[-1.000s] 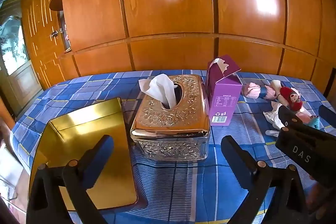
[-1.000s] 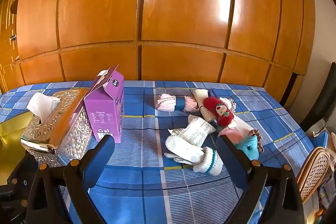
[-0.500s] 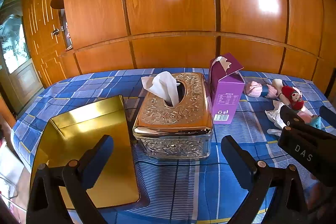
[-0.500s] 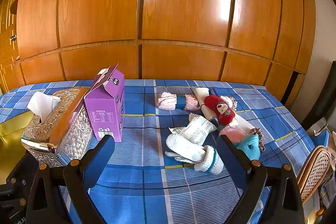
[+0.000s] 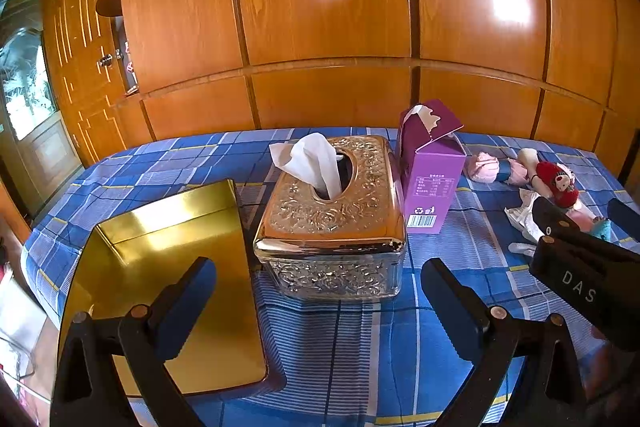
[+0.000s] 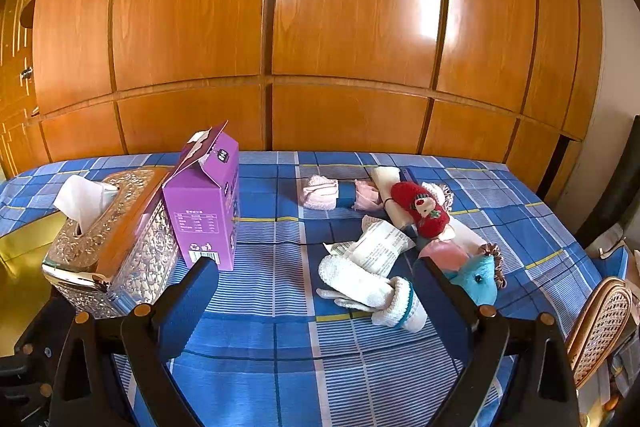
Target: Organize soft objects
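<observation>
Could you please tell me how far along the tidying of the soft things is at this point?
Nothing looks done yet: the white socks, red doll, teal plush and pink rolls lie scattered on the tablecloth. The left gripper and right gripper are open and empty. The gold box holds nothing.

Ahead of me an ornate metal tissue box (image 5: 334,215) sits on the blue checked desk (image 5: 352,347), a purple carton (image 5: 430,167) touching its right side. A gold tin (image 5: 168,267) lies just left; a wicker chair (image 6: 600,327) stands far right.
</observation>
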Action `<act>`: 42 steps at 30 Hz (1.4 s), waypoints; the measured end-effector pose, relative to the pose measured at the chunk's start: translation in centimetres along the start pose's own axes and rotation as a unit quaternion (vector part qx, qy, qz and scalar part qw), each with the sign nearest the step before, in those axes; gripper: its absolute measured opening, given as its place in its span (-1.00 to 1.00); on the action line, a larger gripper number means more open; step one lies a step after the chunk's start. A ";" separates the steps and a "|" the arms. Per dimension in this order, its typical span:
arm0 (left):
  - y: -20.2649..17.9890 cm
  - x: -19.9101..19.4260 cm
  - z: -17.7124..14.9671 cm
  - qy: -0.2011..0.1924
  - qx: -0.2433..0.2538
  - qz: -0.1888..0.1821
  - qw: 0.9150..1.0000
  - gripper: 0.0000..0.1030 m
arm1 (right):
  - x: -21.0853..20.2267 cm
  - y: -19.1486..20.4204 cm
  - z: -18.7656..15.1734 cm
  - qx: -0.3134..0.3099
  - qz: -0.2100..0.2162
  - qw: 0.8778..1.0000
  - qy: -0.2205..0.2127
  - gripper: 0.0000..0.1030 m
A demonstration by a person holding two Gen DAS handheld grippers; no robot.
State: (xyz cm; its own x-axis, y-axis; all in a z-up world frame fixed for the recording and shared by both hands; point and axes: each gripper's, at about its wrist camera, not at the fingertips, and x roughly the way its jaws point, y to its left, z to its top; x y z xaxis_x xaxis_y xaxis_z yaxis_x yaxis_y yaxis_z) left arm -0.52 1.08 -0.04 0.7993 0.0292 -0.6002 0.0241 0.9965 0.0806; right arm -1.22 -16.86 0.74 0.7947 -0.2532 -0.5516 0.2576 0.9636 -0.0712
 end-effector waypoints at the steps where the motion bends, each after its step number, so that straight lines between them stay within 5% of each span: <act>1: 0.0 0.0 0.0 0.000 0.001 0.000 1.000 0.99 | 0.0 0.0 0.0 0.000 0.000 1.000 0.000 0.92; 42: -0.8 -0.1 -0.3 0.005 0.011 -0.010 1.000 0.99 | 0.4 -0.8 0.3 0.013 -0.006 1.000 0.004 0.92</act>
State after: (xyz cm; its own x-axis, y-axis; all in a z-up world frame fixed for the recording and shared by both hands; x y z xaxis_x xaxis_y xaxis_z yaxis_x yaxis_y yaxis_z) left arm -0.85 0.34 -0.28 0.7928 0.0107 -0.6094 0.0529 0.9949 0.0861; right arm -0.97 -17.78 0.87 0.7876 -0.2633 -0.5570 0.2812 0.9581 -0.0553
